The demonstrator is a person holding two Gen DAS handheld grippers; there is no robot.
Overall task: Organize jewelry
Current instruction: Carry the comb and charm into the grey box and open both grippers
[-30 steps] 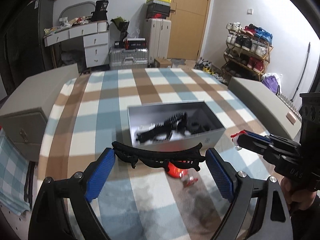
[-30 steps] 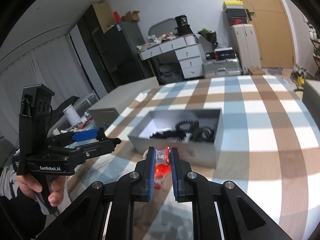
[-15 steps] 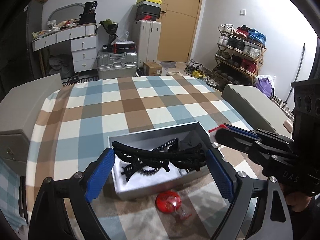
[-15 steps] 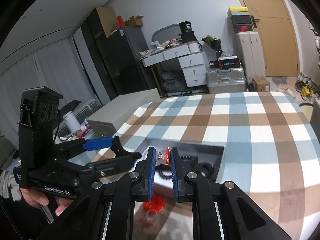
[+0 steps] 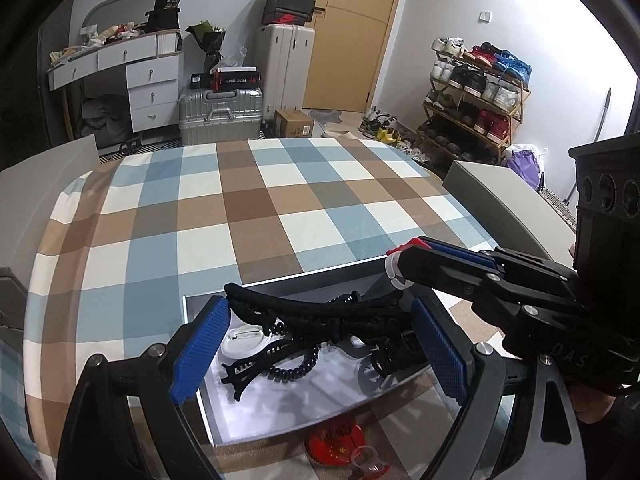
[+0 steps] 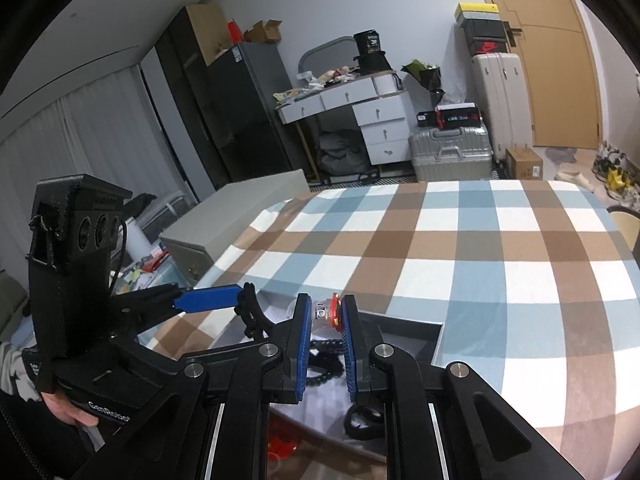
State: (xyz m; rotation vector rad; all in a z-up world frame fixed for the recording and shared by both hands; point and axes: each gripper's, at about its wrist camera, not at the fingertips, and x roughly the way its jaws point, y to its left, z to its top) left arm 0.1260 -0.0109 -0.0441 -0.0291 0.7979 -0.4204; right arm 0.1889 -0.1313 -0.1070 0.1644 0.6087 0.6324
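Note:
My left gripper (image 5: 320,320) is shut on a long black hair claw clip (image 5: 316,312), held crosswise over the open grey box (image 5: 280,426). The box holds black clips, a black coil hair tie (image 5: 294,368) and a white round piece (image 5: 242,338). My right gripper (image 6: 325,316) is shut on a small red and clear ring-like piece (image 6: 327,312), also over the box (image 6: 434,350). It shows in the left wrist view (image 5: 400,264) at the right. A red round badge (image 5: 336,440) lies on the checked cloth in front of the box.
The table has a blue, brown and white checked cloth (image 5: 248,208). Grey cabinets (image 5: 508,200) stand at both sides. Behind are a white desk (image 5: 132,68), suitcases (image 5: 220,114) and a shoe rack (image 5: 476,92).
Both grippers have risen and moved forward from the cloth in front of the box to above the box, each keeping its item. The red badge stayed on the cloth.

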